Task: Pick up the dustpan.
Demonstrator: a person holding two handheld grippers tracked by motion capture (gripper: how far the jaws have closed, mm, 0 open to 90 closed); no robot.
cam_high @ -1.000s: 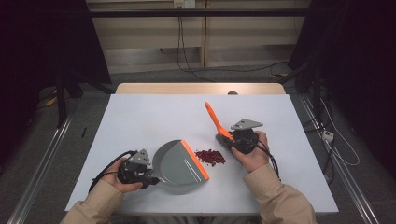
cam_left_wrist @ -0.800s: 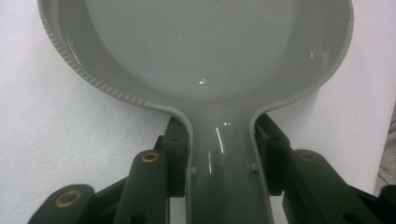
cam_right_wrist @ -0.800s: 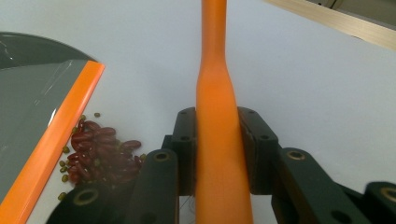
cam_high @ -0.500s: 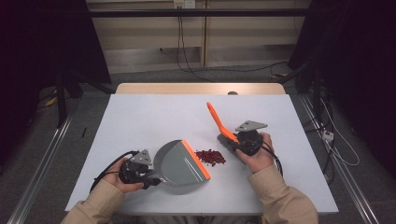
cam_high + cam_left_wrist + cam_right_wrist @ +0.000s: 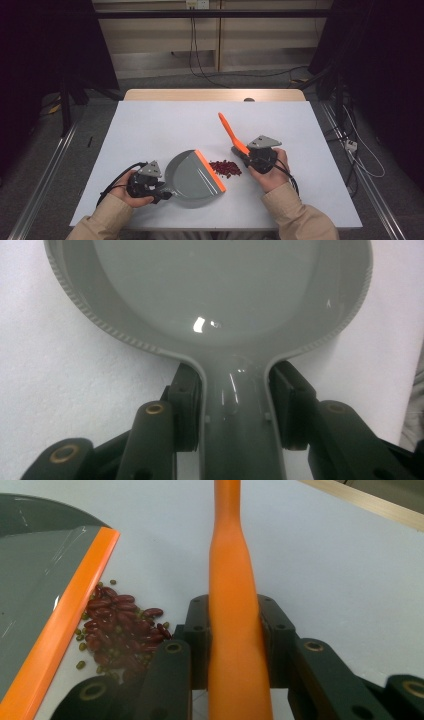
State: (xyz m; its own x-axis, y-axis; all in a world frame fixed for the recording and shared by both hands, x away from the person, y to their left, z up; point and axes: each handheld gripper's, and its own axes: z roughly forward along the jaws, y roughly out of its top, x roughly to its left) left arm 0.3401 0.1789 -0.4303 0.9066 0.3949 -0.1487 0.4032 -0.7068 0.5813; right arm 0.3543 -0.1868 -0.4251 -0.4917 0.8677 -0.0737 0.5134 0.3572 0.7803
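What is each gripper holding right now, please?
Left gripper: jaws around the grey dustpan handle, just eased a little, pads at its sides.
Right gripper: closed on the orange brush handle.

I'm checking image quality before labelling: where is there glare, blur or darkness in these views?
High view: table evenly lit, surroundings dark, beans small but distinct. Left gripper view: bright glare spots on the dustpan, handle and jaws slightly soft. Right gripper view: orange handle close and a little soft, beans sharp enough to tell red from green.
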